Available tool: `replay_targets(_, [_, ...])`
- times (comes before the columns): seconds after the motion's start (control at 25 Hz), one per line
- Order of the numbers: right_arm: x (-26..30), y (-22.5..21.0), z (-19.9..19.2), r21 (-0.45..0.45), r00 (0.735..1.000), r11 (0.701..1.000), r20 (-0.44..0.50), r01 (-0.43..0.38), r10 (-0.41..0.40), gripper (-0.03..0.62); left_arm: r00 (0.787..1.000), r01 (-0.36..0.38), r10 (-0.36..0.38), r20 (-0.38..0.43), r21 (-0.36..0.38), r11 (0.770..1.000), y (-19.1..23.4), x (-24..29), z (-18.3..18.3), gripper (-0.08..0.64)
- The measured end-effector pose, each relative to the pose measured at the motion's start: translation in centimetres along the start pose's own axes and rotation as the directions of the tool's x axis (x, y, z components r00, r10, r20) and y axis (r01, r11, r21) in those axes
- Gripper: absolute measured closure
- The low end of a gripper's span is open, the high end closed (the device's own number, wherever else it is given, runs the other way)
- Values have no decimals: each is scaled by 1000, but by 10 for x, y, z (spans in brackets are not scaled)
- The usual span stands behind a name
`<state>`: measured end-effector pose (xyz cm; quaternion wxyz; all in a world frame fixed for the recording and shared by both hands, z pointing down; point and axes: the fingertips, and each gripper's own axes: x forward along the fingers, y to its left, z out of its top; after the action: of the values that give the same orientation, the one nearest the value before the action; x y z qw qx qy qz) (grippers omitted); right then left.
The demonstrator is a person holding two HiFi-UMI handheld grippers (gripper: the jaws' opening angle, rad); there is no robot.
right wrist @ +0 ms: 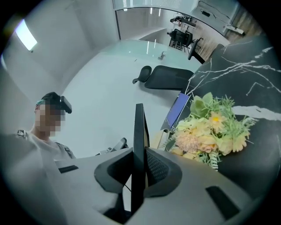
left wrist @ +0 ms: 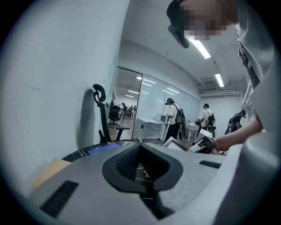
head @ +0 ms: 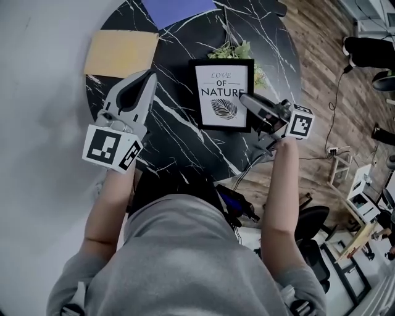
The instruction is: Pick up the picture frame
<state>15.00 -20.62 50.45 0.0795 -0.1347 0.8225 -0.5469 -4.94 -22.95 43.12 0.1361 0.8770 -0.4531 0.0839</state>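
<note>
The picture frame [head: 221, 92] is black, with a white print of a leaf and lettering. It hovers over the round black marble table [head: 179, 145]. My right gripper [head: 248, 102] is shut on its right edge. In the right gripper view the frame [right wrist: 139, 132] stands edge-on between the pads. From the left gripper view the frame [left wrist: 174, 144] looks tilted and lifted, with the right gripper [left wrist: 203, 144] beside it. My left gripper [head: 150, 76] hangs left of the frame, apart from it. Its jaws [left wrist: 139, 147] are shut with nothing in them.
A bunch of yellow flowers [head: 237, 52] [right wrist: 210, 129] lies just behind the frame. A tan sheet [head: 121, 53] and a blue sheet [head: 176, 8] lie at the table's far left. An office chair [left wrist: 103, 116] and several people stand beyond the table. Wooden floor [head: 321, 68] is on the right.
</note>
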Motion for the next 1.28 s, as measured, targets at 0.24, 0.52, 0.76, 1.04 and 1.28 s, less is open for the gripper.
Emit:
replay_targets(0.24, [10,22,5,-52,1000,999,-6,-12,12,518,1000,-10,9,17,35,999,2,-12,12,552])
replay_targets(0.52, [14,44,5,-101,1000,995,1,-15,15,519,999,-7,5,38,50,999,-10,-26,24,554])
replay_targets(0.76, [9,71,15,-154,999,987,36,-33,39,520,997,-15,10,70,66,998,-15,-40,39,552])
replay_targets(1.04, [5,97,24,-187,995,981,69,-52,66,520,996,-22,15,94,82,996,-16,-47,53,552])
replay_targets(1.28, [0,117,34,-234,992,971,101,-50,76,520,992,-16,4,123,94,995,-18,-50,69,554])
